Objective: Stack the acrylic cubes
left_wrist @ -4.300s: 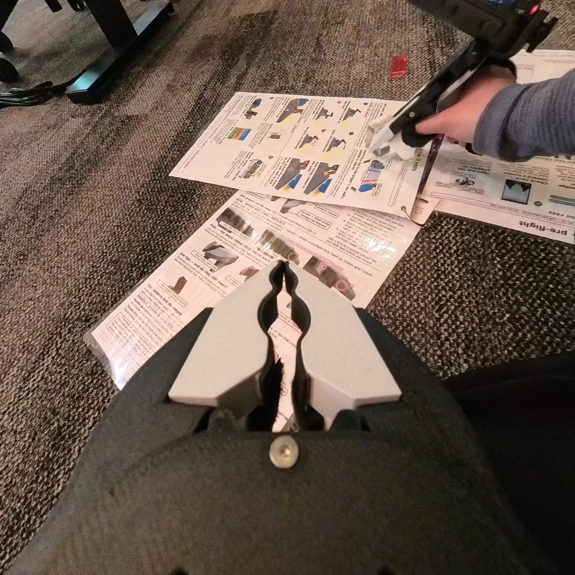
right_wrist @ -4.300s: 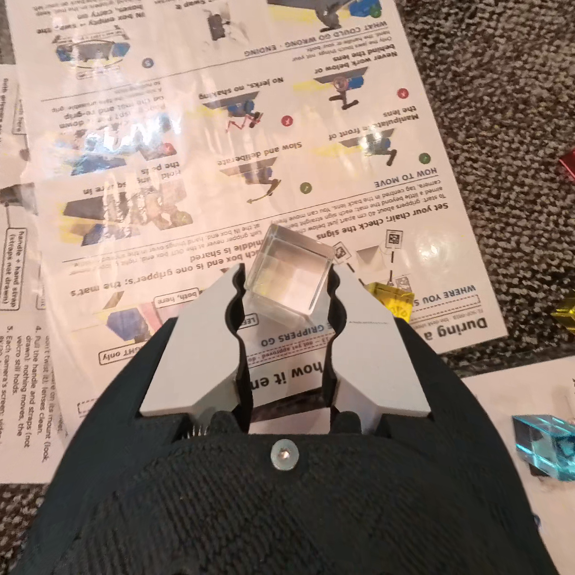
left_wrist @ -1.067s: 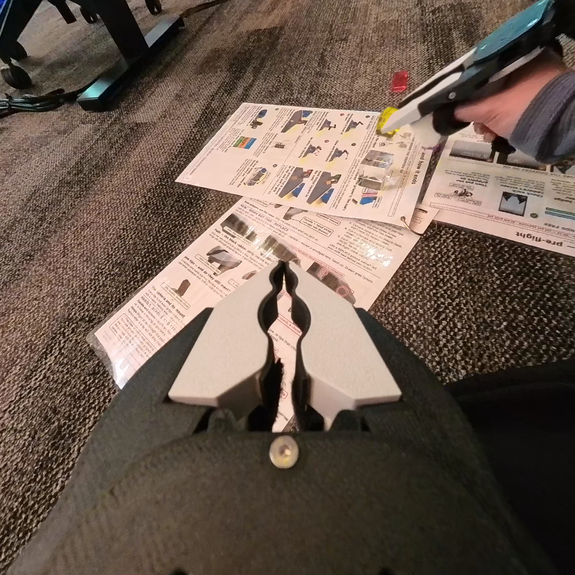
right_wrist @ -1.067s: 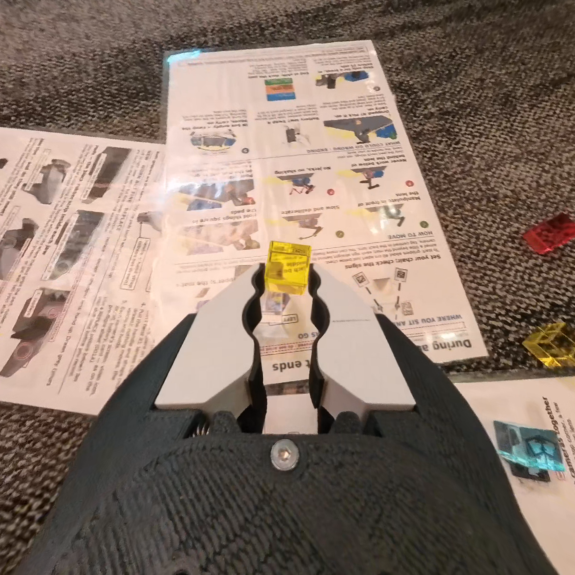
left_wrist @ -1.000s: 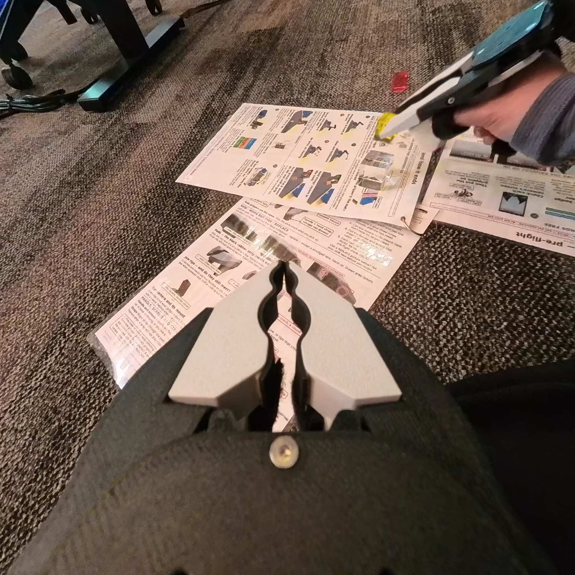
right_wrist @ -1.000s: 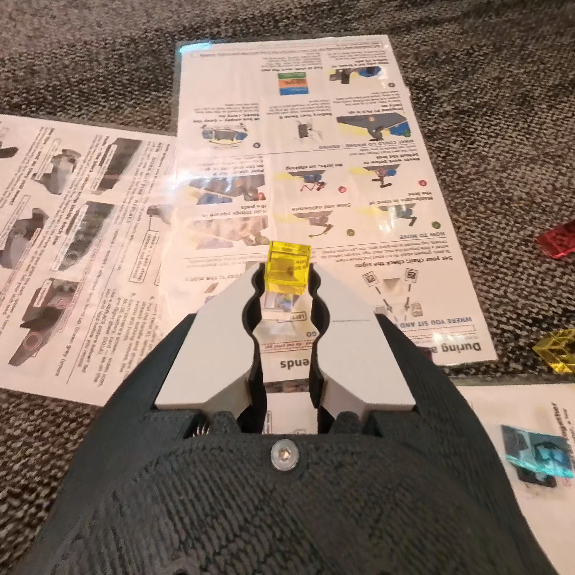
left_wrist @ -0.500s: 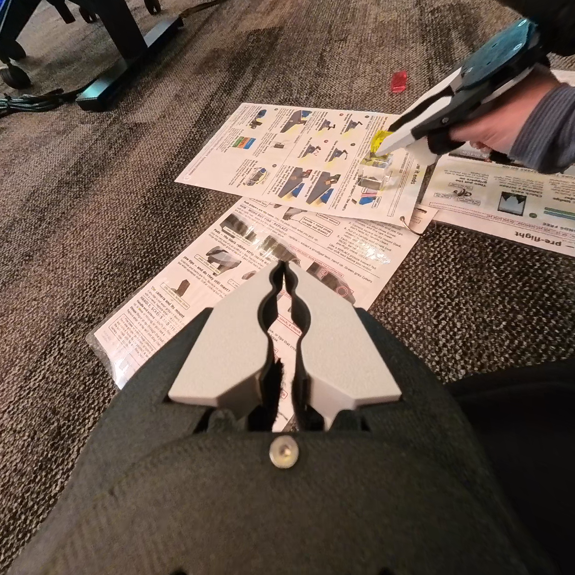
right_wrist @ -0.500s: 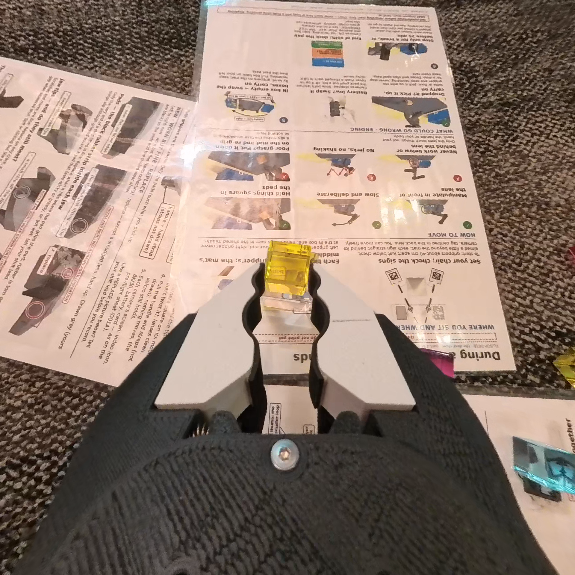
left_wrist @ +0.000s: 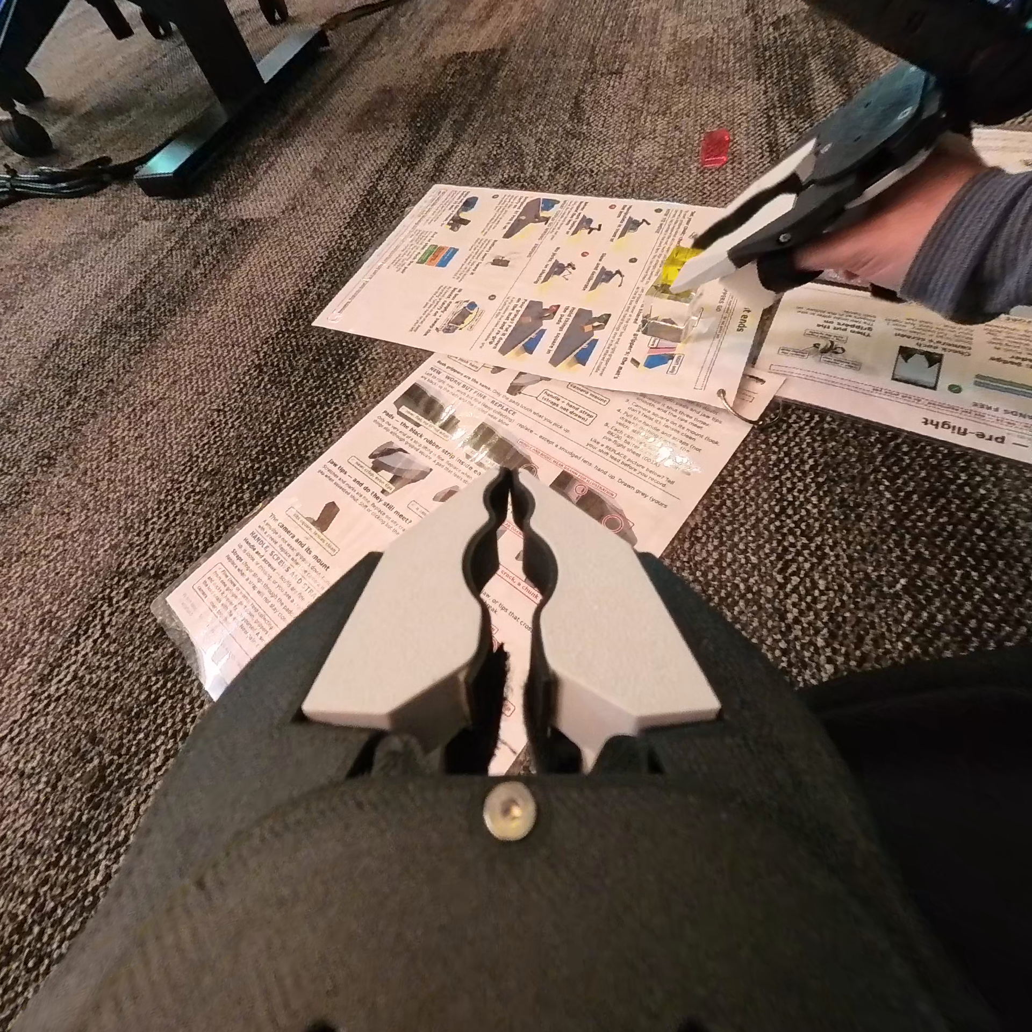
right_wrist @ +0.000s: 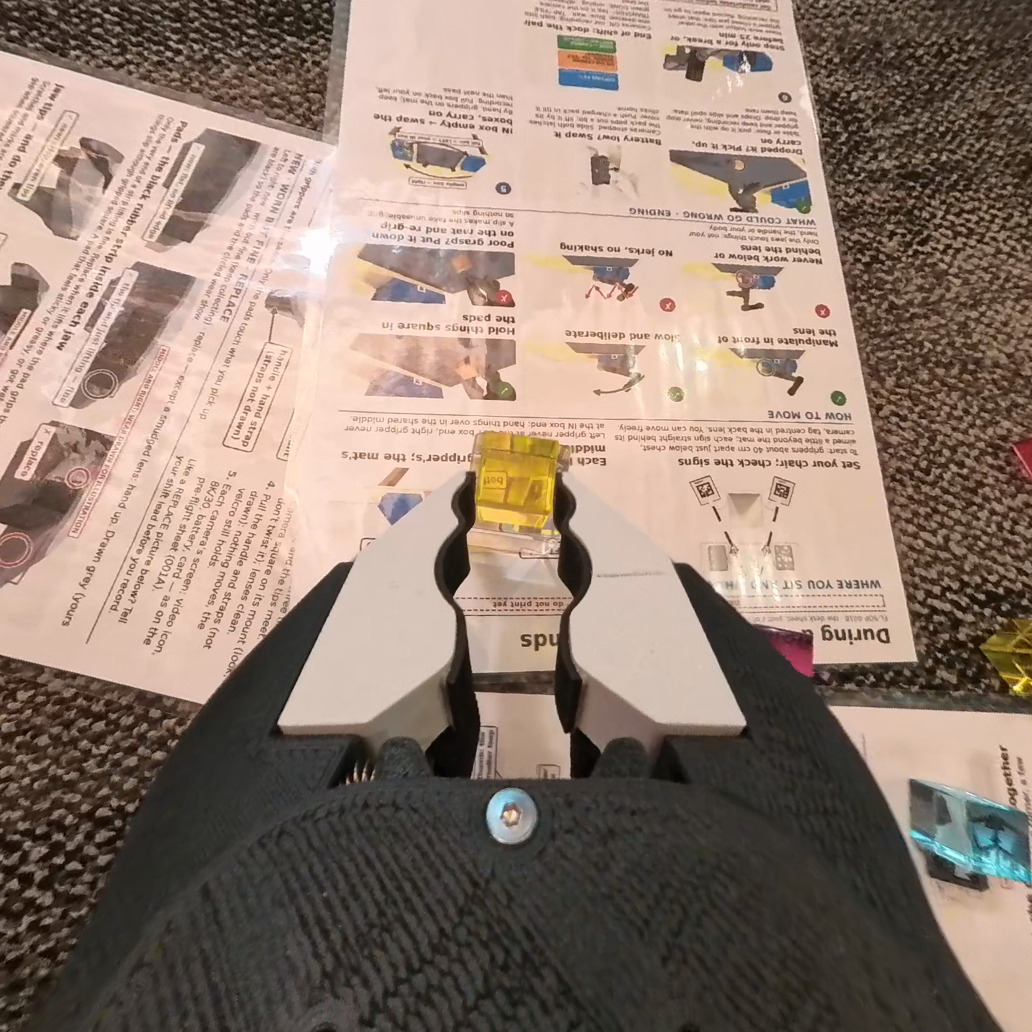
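Yellow cube [right_wrist: 516, 491] sits clamped between the right gripper's [right_wrist: 515, 497] black pads, which press its two sides near the fingertips. It hangs directly over a clear cube [right_wrist: 514, 550] that rests on the far laminated sheet [right_wrist: 586, 279]; whether the two cubes touch I cannot tell. The square, tip-held grip seems meant to keep the yellow cube's underside level above the clear one. In the left view the same pair shows at far right [left_wrist: 678, 268]. The left gripper [left_wrist: 507, 474] is clenched on nothing, tips meeting over the near sheet [left_wrist: 642, 441], well apart from the cubes. Around the stack the sheet is bare. Loose pieces lie on the right: a cyan block [right_wrist: 971, 837], another yellow piece [right_wrist: 1011, 653] and a red one [left_wrist: 716, 153] on carpet [left_wrist: 167, 335].
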Action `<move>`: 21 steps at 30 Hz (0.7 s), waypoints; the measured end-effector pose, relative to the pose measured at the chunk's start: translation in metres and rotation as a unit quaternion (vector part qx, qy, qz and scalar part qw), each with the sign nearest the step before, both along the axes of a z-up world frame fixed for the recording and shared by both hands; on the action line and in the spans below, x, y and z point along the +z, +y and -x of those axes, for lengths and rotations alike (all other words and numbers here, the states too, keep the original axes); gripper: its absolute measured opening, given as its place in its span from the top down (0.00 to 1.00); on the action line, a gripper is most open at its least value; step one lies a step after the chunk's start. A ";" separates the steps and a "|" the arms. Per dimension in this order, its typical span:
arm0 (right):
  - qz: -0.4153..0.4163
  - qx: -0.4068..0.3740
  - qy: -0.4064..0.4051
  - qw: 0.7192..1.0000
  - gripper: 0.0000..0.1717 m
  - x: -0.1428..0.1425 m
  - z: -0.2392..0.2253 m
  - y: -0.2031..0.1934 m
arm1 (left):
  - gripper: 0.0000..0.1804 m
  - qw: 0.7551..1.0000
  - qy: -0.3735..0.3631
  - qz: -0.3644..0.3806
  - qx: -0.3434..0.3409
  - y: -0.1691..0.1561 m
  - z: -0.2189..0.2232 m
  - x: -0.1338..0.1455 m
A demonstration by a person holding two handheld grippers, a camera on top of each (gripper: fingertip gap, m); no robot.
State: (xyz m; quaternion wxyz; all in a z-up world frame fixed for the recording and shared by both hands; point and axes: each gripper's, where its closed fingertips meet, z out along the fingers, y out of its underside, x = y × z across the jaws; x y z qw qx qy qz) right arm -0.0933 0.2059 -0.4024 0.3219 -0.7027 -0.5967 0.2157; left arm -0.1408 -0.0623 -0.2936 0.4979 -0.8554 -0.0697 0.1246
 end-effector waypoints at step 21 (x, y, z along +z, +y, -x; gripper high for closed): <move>0.042 0.023 0.076 0.996 0.55 0.020 0.007 -0.008 | 1.00 1.000 -0.001 -0.002 0.001 -0.001 0.000 0.001</move>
